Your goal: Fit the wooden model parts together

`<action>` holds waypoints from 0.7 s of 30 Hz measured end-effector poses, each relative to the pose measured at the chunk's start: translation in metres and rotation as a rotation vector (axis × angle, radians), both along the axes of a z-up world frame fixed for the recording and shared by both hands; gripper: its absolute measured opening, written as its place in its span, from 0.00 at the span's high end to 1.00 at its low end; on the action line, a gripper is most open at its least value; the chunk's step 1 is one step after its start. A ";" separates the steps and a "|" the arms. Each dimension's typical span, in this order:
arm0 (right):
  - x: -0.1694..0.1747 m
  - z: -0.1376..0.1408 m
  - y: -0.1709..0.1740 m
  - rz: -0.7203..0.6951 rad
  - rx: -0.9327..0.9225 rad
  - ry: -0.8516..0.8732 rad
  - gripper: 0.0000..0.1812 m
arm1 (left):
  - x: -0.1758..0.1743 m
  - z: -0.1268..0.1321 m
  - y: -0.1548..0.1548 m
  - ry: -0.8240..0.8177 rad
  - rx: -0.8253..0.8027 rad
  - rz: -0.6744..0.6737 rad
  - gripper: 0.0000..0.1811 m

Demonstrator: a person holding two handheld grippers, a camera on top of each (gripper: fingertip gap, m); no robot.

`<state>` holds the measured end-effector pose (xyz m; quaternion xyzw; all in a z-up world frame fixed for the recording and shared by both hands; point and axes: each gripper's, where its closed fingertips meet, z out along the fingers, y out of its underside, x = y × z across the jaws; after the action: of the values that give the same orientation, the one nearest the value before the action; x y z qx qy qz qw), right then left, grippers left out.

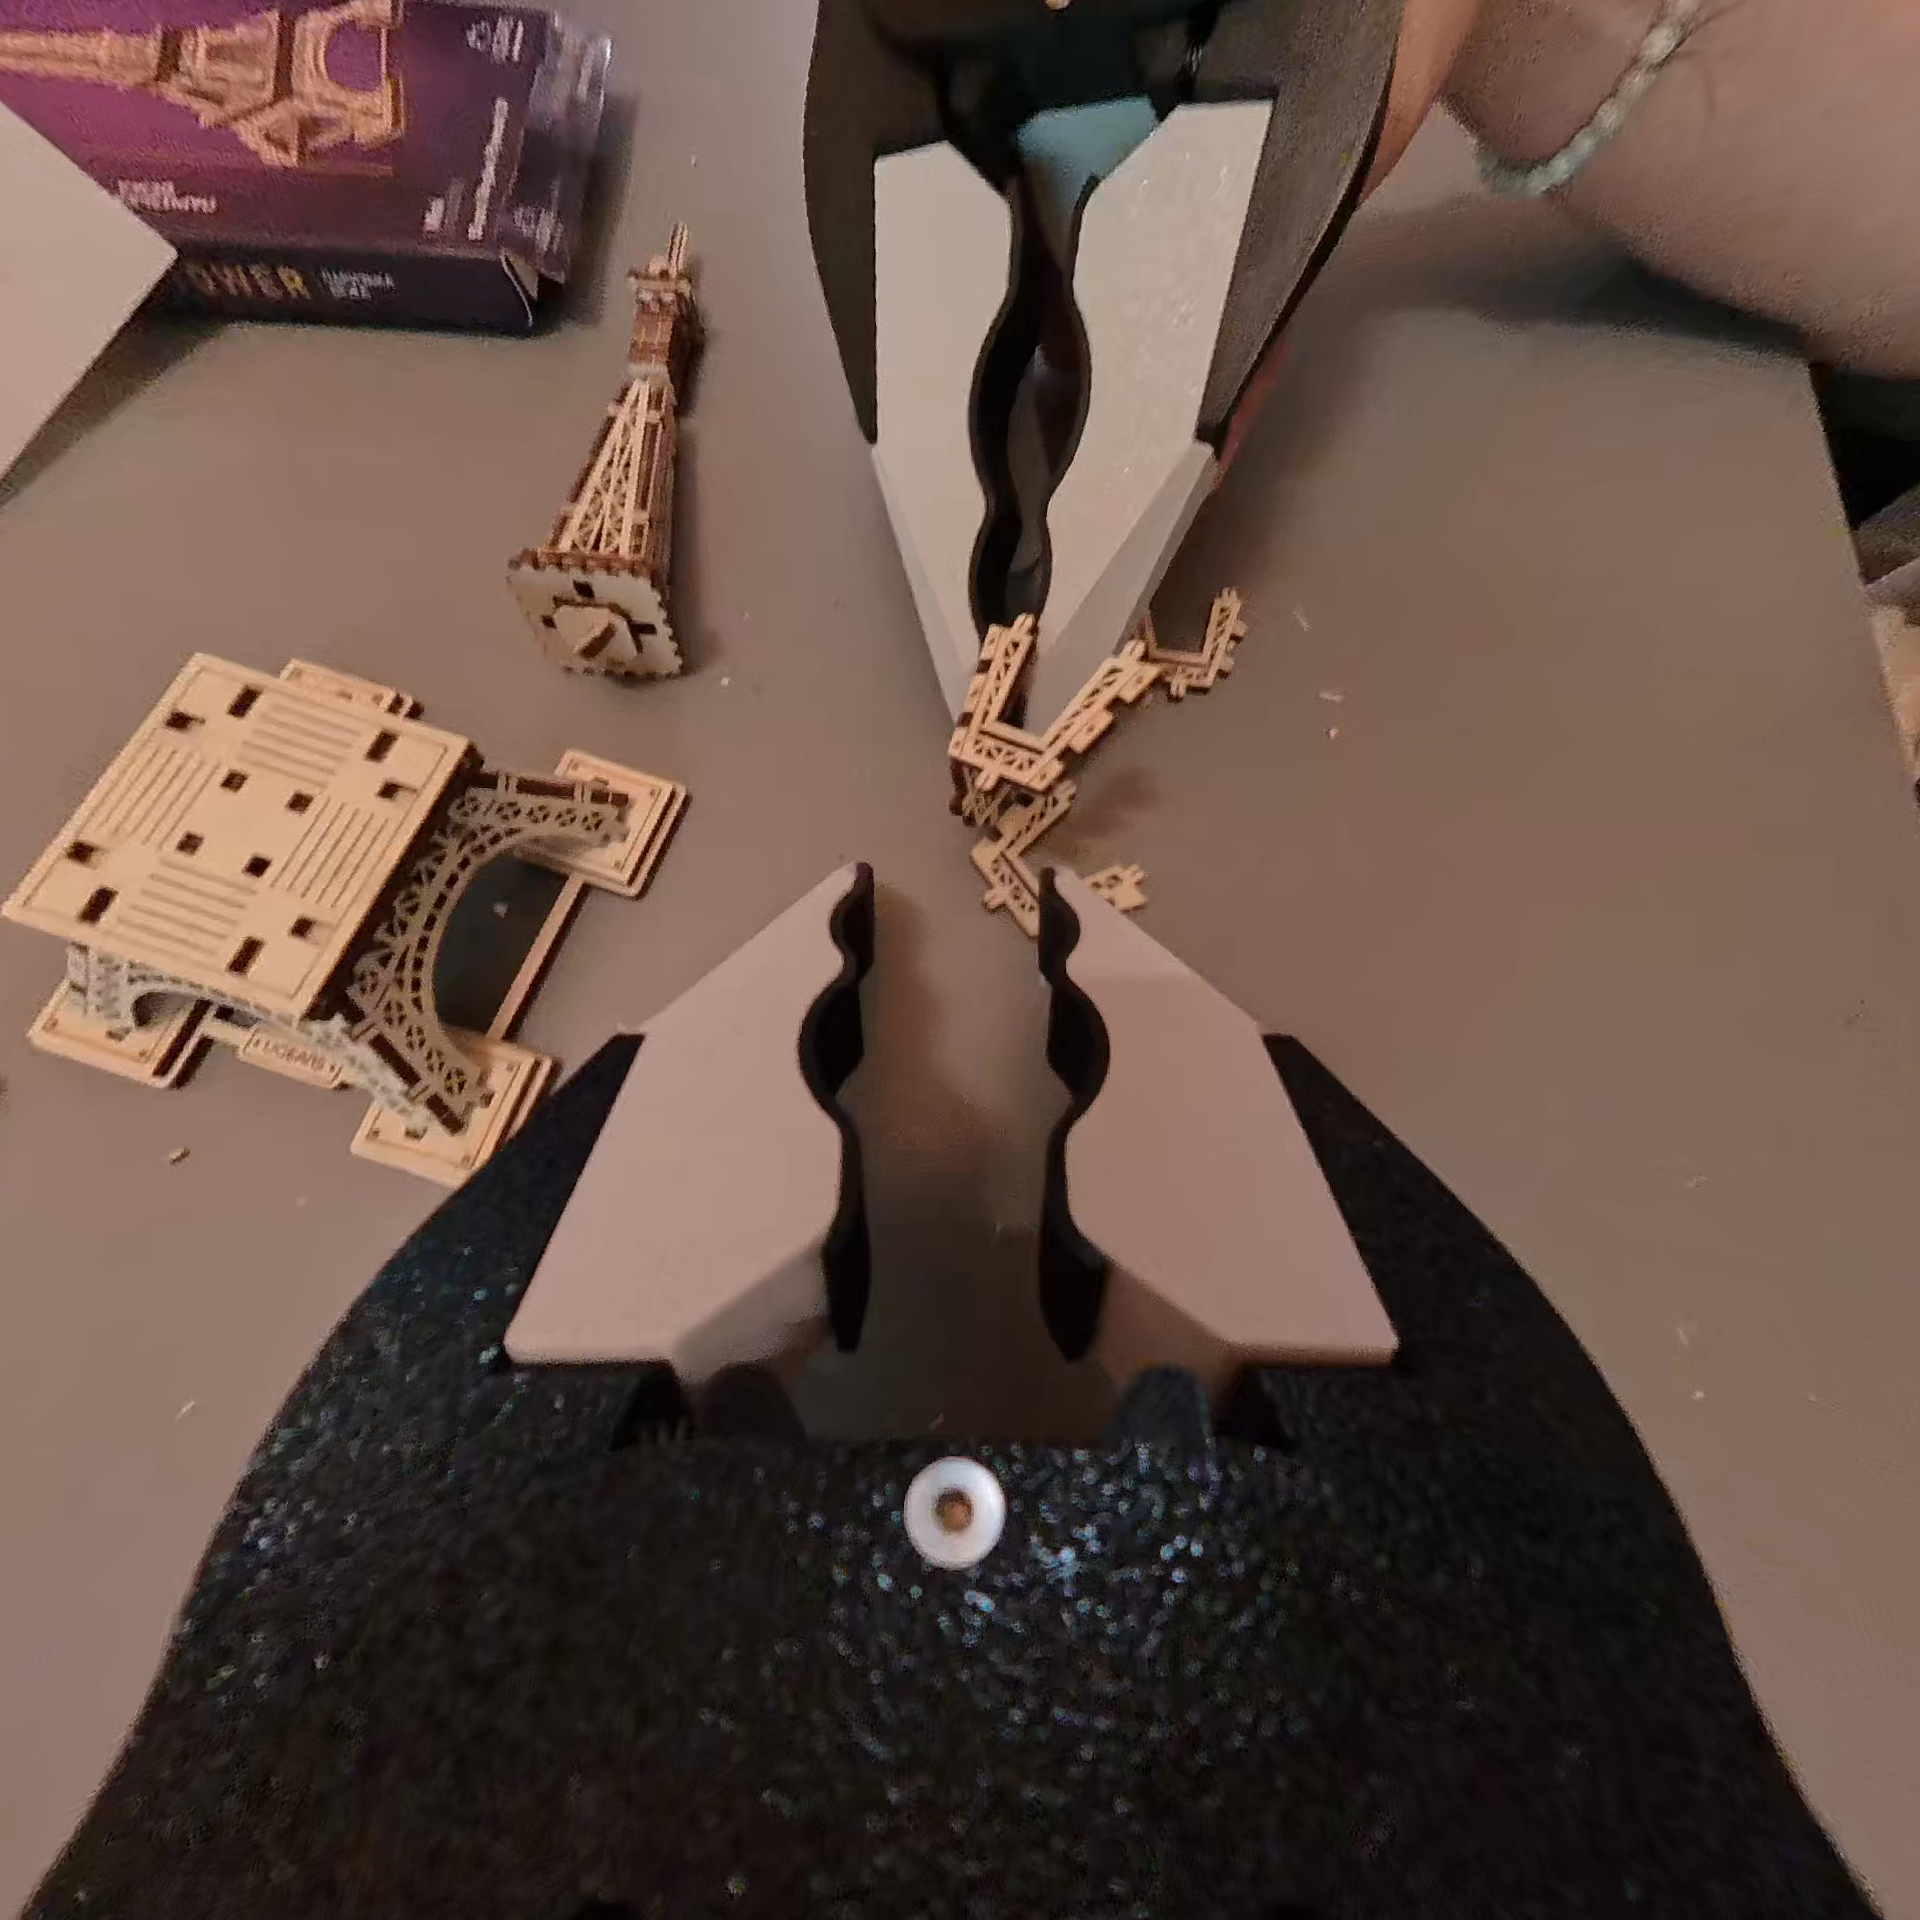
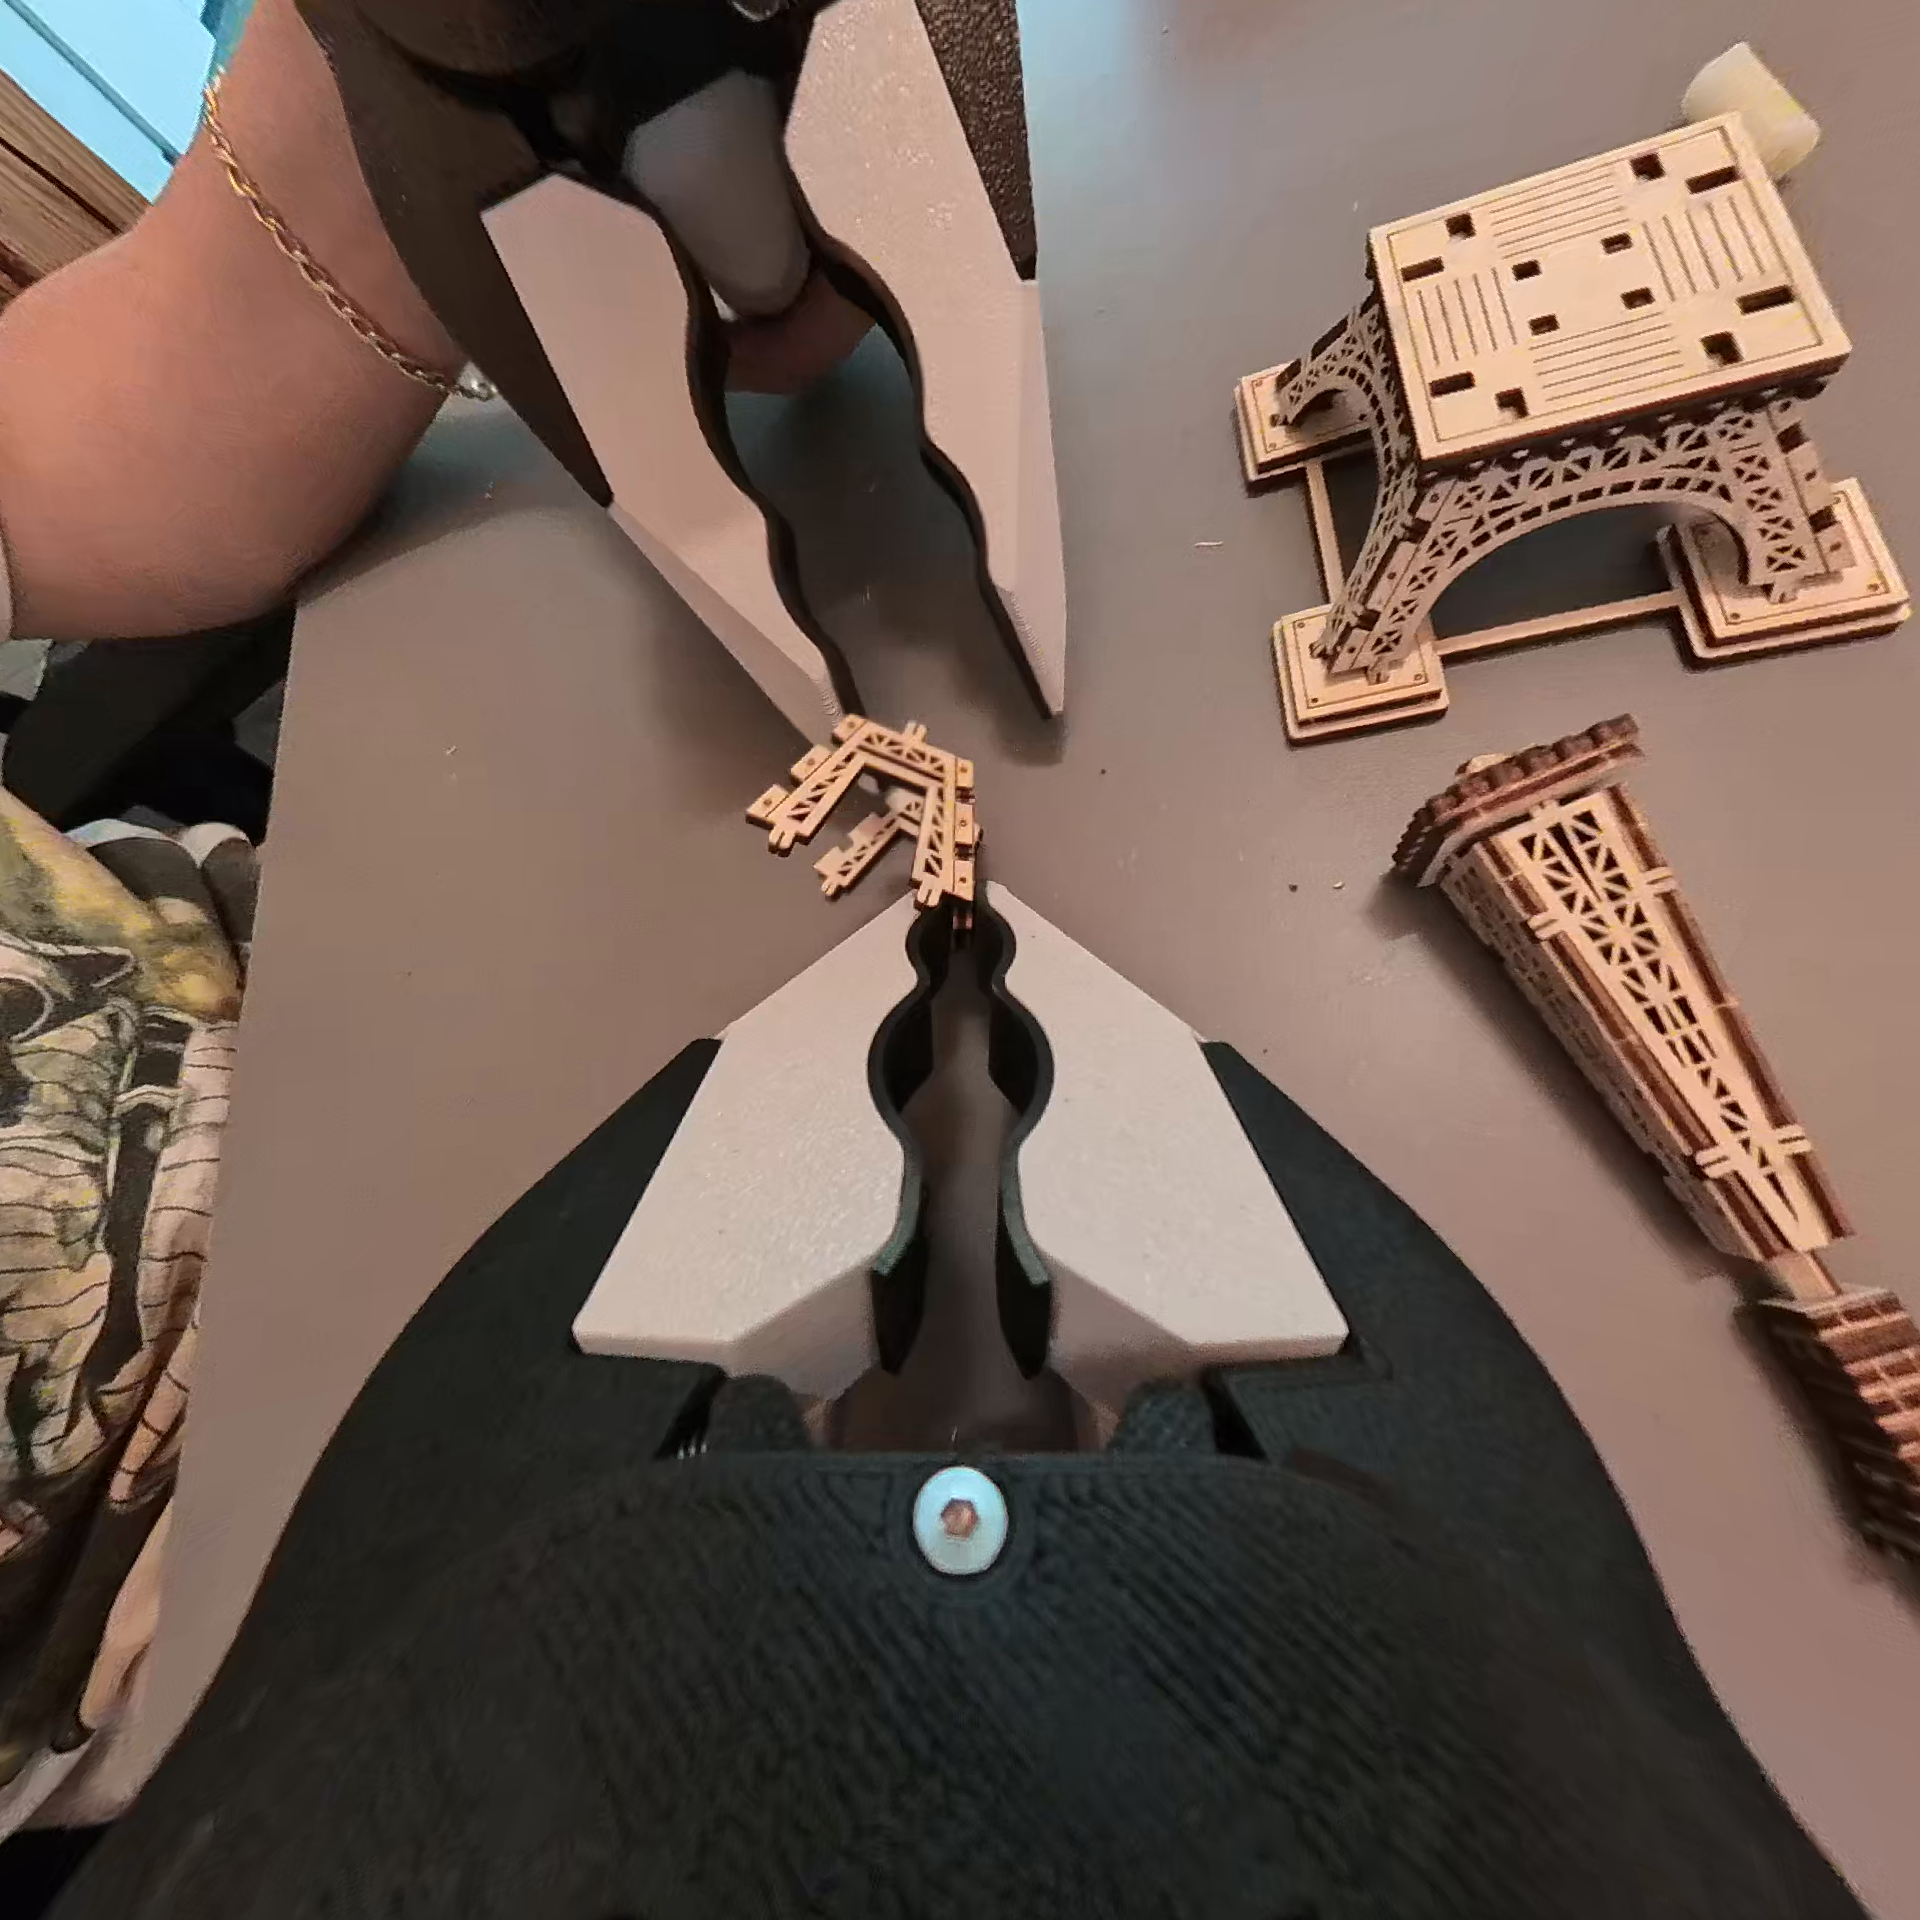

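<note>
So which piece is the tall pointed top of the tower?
Start at the purple box on the grey table. Beside it lies the slim tapering wooden lattice spire, on its side; unlike the squat arched wooden base, it narrows to a point.

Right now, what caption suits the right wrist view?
Right gripper pinches small lattice pieces beside tower base.

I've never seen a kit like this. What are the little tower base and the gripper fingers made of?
The tower base looks like thin, pale, unfinished plywood: brown, burnt-looking edges suggest laser cutting. The right gripper fingers look like matte grey plastic with faint grain, possibly 3D-printed, lined with wavy black pads, probably rubber or foam.
</note>
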<state>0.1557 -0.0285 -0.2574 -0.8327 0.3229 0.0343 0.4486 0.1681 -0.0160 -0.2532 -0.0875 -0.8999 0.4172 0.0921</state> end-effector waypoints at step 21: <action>0.011 0.002 0.000 -0.091 0.018 0.001 1.00 | 0.000 -0.009 -0.007 -0.018 0.034 0.024 0.89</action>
<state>0.1669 -0.0283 -0.2551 -0.8131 0.3603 0.0172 0.4568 0.1676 -0.0228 -0.2618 -0.0790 -0.9087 0.4019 0.0804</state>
